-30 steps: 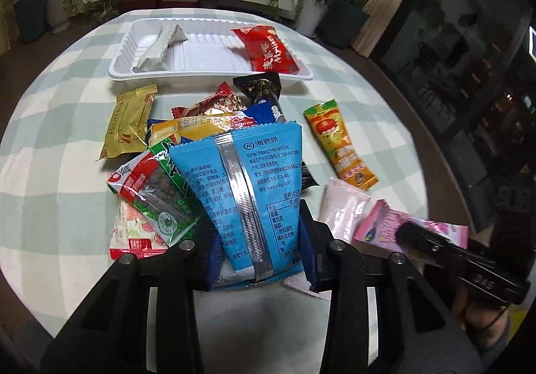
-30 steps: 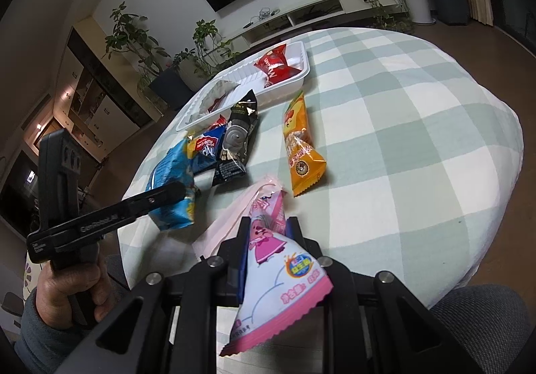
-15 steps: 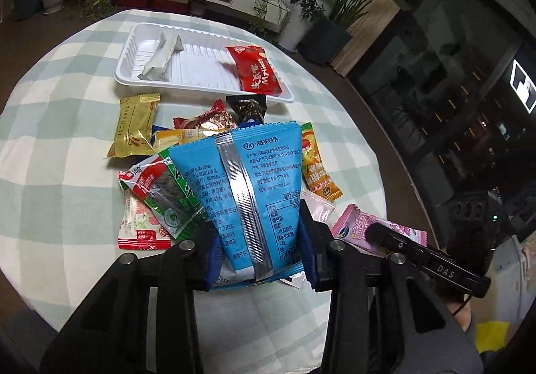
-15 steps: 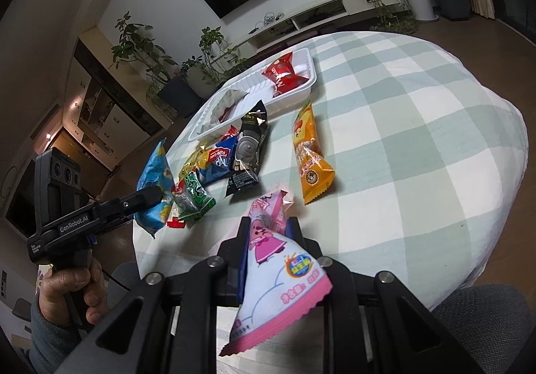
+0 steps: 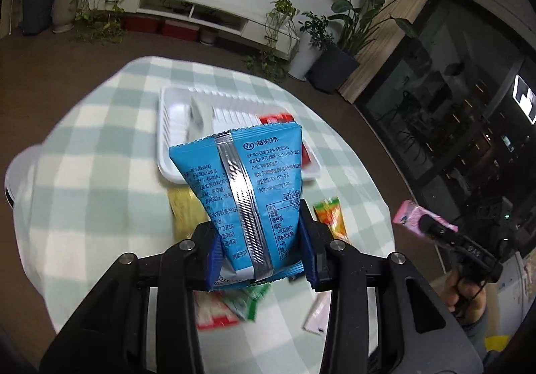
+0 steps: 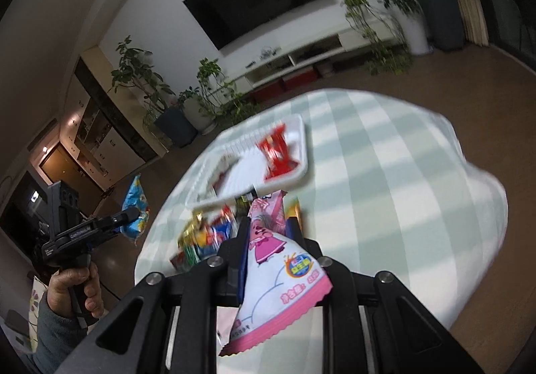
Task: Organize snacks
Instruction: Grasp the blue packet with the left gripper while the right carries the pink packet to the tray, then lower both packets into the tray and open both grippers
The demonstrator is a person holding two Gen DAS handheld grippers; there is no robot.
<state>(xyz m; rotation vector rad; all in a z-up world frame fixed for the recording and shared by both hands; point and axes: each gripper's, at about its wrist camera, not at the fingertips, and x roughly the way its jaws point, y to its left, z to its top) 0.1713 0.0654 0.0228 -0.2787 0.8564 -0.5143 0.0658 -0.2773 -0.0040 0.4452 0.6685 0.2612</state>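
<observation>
Both packets lifted clear of the pile now: left gripper [image 5: 258, 250] clamped on crinkly blue foil packet [image 5: 241, 186], right gripper [image 6: 266, 250] pinching pink-and-white cartoon sachet [image 6: 281, 273], headed toward white ribbed plastic tray [image 5: 164, 136].

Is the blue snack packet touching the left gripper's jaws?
Touching. The left wrist view shows the blue snack packet pinched on both sides by the left gripper, lifted off the table.
</observation>
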